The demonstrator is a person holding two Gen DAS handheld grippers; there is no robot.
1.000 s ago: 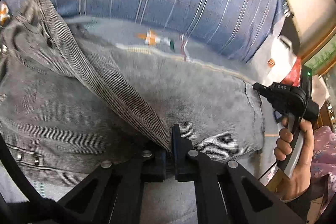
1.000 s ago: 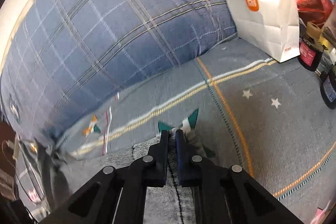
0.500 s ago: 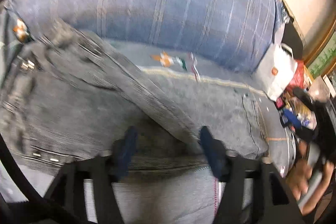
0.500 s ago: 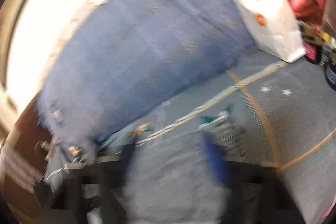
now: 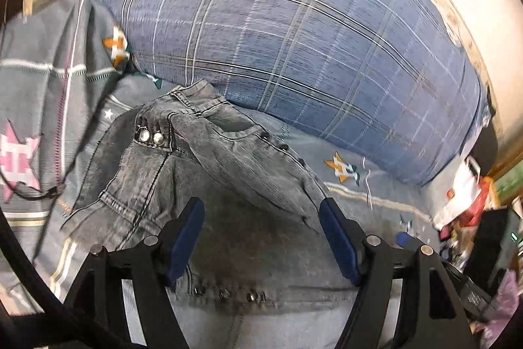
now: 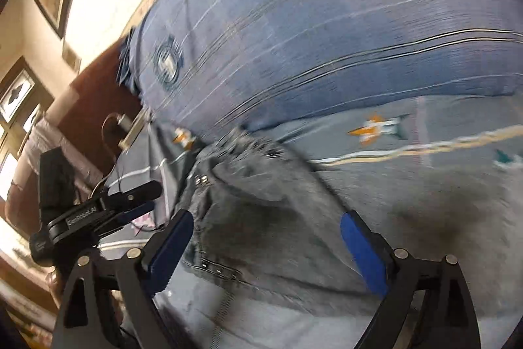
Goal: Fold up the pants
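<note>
The grey pants point(image 5: 202, 185) are seen lying doubled over on the bed point(image 5: 385, 205) in the lower middle of both views, just below the plaid pillow point(image 5: 294, 31), so at least one fold looks done, though the bundle is lumpy and probably wants another fold or some smoothing. Both the left tool point(image 5: 261, 237) and the right tool point(image 6: 266, 247) are spread wide with nothing gripped. "GenRobot.AI" can be read on the left tool's body in the right view; the pillow's round badge is too blurred.
</note>
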